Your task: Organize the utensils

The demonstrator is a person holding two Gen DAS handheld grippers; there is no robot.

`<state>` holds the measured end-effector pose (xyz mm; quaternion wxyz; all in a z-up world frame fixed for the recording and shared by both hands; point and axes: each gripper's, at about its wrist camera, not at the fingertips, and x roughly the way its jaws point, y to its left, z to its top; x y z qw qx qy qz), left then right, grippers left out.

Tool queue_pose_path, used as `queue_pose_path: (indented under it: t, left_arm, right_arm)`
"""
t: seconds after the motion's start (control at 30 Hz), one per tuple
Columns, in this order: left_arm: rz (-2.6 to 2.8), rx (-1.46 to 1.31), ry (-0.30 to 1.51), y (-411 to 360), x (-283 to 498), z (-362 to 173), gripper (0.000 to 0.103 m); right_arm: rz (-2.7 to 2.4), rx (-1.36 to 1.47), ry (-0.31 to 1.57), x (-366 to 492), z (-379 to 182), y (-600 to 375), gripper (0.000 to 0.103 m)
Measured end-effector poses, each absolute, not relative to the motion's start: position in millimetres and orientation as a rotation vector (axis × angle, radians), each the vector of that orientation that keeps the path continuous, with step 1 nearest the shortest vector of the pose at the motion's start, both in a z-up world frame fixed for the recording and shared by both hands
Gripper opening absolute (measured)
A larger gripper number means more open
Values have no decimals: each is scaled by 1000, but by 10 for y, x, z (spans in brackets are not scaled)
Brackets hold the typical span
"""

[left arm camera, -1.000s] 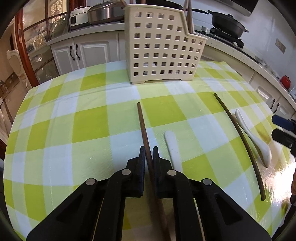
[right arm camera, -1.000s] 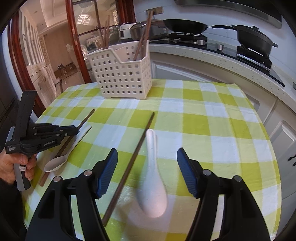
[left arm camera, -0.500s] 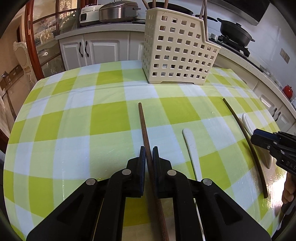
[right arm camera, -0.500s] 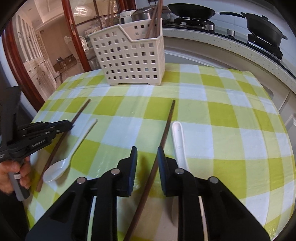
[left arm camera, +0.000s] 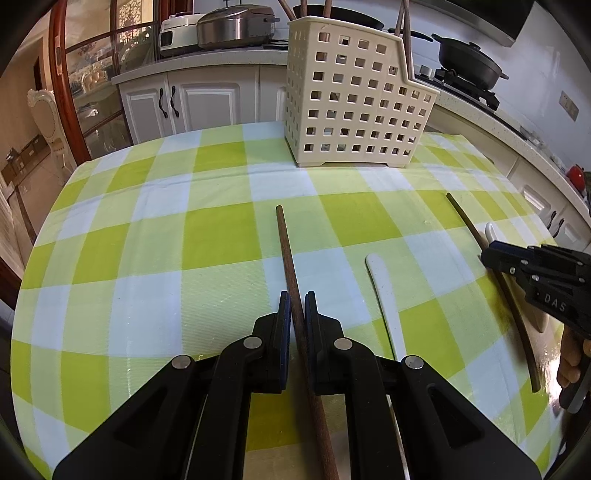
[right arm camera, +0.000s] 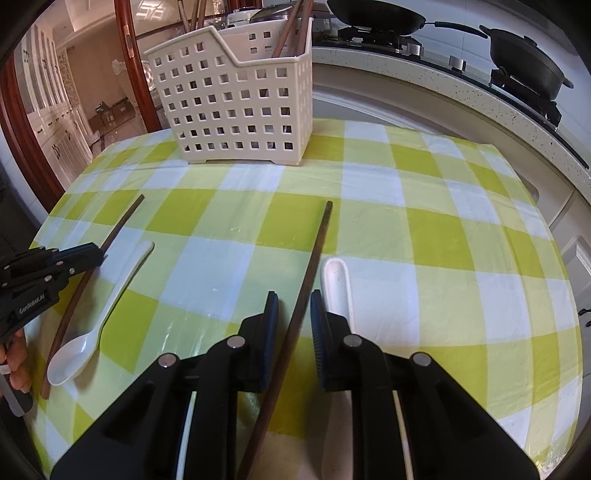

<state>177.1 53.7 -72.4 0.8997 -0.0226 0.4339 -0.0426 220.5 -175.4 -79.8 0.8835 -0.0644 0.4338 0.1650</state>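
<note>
My left gripper [left arm camera: 294, 306] is shut on a brown chopstick [left arm camera: 286, 247] that lies along the checked cloth, with a white spoon [left arm camera: 384, 291] just to its right. In the right wrist view my right gripper [right arm camera: 294, 306] straddles a darker chopstick [right arm camera: 321, 236]. Its jaws are closing, a narrow gap still shows on each side, and the pads are not pressing. A second white spoon [right arm camera: 338, 284] lies just right of it. The cream perforated basket [right arm camera: 236, 107] stands at the far side with several chopsticks upright inside.
The table [right arm camera: 443, 229] wears a green, white and yellow checked cloth. Behind it runs a kitchen counter with a black pan [right arm camera: 528, 62] and a rice cooker [left arm camera: 236, 29]. My left gripper [right arm camera: 98, 258] shows at the left edge, my right gripper [left arm camera: 485, 258] at the right.
The right gripper's jaws came in from wide apart to a narrow gap, and it shifted from over the spoon onto the dark chopstick. The left gripper kept its hold and barely moved.
</note>
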Motion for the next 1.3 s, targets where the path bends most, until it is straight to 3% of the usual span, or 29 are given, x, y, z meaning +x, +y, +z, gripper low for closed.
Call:
queue_pose_path:
  t: [0.33, 0.7, 1.3]
  left_arm:
    - [-47, 17, 889, 443, 1762, -727, 8]
    - [-61, -7, 877, 480, 1732, -663, 6]
    - [-115, -74, 716, 597, 1417, 88, 6]
  right_arm:
    - [334, -141, 881, 2209, -812, -1702, 7]
    - [353, -115, 873, 2200, -753, -1725, 6]
    - [403, -67, 691, 1793, 80, -1910, 6]
